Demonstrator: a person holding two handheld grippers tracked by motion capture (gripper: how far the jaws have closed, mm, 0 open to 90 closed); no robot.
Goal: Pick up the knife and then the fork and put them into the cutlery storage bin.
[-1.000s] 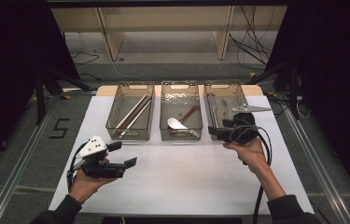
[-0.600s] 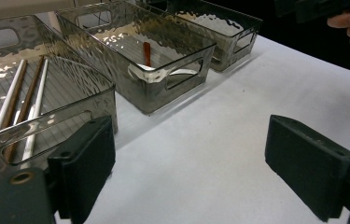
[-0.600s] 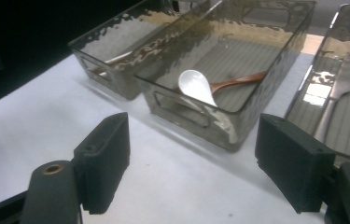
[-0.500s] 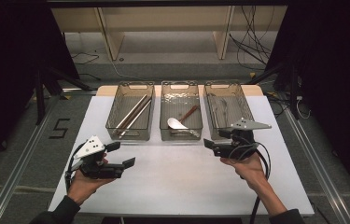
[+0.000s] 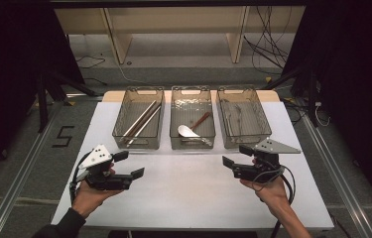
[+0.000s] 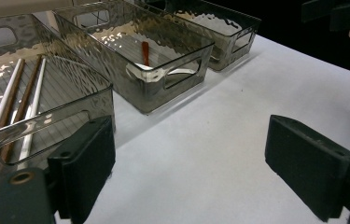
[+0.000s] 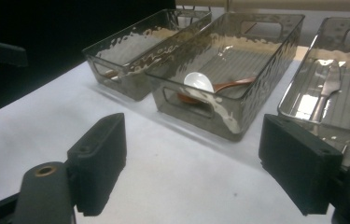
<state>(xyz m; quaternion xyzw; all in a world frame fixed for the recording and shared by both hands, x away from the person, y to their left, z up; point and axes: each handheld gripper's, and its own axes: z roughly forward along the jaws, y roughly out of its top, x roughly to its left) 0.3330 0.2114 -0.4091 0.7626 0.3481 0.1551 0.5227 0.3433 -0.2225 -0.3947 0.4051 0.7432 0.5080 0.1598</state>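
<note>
White bench (image 5: 188, 188) carries three bins along its far edge. Left gripper (image 5: 130, 166) hangs open near the front-left corner; right gripper (image 5: 235, 156), jaws just widened and empty, sits by the knife bin (image 5: 243, 116).

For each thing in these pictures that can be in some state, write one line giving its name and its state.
Left gripper: open, holding nothing, above the table.
Right gripper: open, holding nothing; its jaws have just been opening.
Left bin: holds chopsticks lying lengthwise.
Middle bin: holds a white spoon and a brown-handled spoon.
Right bin: holds metal cutlery, lying flat.
White table: bare in front of the bins.
</note>
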